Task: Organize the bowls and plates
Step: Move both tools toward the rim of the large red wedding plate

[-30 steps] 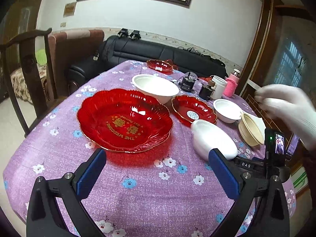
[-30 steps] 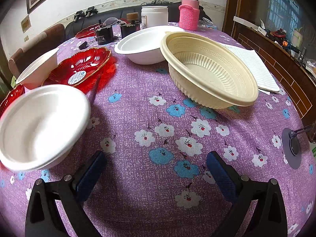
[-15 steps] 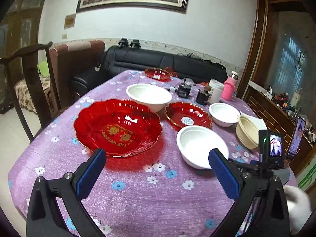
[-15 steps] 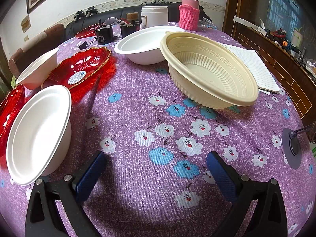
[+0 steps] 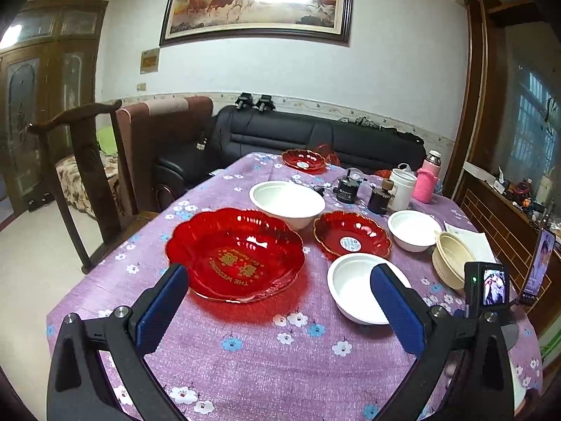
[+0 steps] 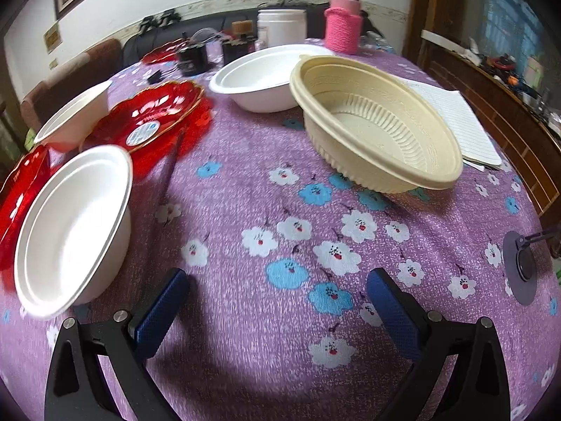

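- Plates and bowls stood spread over a table [image 5: 245,343] under a purple cloth printed with flowers.
- Large red plate [image 5: 234,253]: scalloped rim, gold lettering inside reading "THE WEDDING" below two gold characters; near the left edge of the table.
- Small red plate [image 5: 351,234]: gilt rim, round white sticker at its centre, print too small to read; just right of the large one.
- Second small red plate [image 5: 303,160]: far end of the table, also with a white sticker.
- Near white bowl [image 5: 357,293]: upright on the cloth just in front of the small red plate. A second before it had been tipped on its side; it had since settled flat.
- Large white bowl [image 5: 287,203]: behind the large red plate.
- Far white bowl [image 6: 261,82]: touching or just beside the cream ribbed bowl [image 6: 377,122], which sat tilted.
- White jar [image 6: 281,28], pink-sleeved bottle [image 6: 343,24], lined paper [image 6: 455,119]: far right; any labels unreadable.
- Left gripper [image 5: 280,301]: blue pads spread wide, holding nothing; it had lifted and drawn back, so more of the room showed than before.
- Right gripper [image 6: 278,310]: pads spread wide, empty, low over the cloth, unmoved.
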Demonstrator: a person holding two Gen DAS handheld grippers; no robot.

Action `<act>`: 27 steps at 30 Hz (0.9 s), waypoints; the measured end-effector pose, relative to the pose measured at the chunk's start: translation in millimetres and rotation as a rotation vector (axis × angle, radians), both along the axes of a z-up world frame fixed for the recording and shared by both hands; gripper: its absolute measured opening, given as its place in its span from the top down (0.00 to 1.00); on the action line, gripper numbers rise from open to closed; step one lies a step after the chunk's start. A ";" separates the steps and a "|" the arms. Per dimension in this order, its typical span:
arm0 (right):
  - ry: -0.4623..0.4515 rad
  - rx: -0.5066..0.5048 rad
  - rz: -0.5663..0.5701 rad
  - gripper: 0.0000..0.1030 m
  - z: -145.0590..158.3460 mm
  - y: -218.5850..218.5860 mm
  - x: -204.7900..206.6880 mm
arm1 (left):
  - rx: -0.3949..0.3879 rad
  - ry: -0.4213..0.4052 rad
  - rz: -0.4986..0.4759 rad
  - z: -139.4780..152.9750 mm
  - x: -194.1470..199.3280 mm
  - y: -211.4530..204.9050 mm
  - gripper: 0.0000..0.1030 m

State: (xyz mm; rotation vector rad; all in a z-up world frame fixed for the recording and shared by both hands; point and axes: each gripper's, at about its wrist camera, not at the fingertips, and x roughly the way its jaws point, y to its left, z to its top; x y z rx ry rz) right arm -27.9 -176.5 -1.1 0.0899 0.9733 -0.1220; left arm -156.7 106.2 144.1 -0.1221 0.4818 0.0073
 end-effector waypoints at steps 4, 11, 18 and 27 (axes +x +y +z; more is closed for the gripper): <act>0.034 0.006 0.013 0.01 1.8 0.4 -4.9 | 0.016 -0.007 -0.008 5.5 -2.1 -3.2 0.00; 0.067 0.008 0.055 0.01 2.7 2.2 -17.6 | 0.008 -0.001 -0.001 7.6 -0.4 4.7 0.00; -0.008 -0.035 0.023 0.01 34.7 -3.2 -46.1 | 0.029 -0.050 0.099 17.7 3.3 44.2 0.00; -0.397 0.036 0.194 0.01 122.0 53.0 -74.6 | -0.058 0.004 0.271 11.3 11.8 135.5 0.00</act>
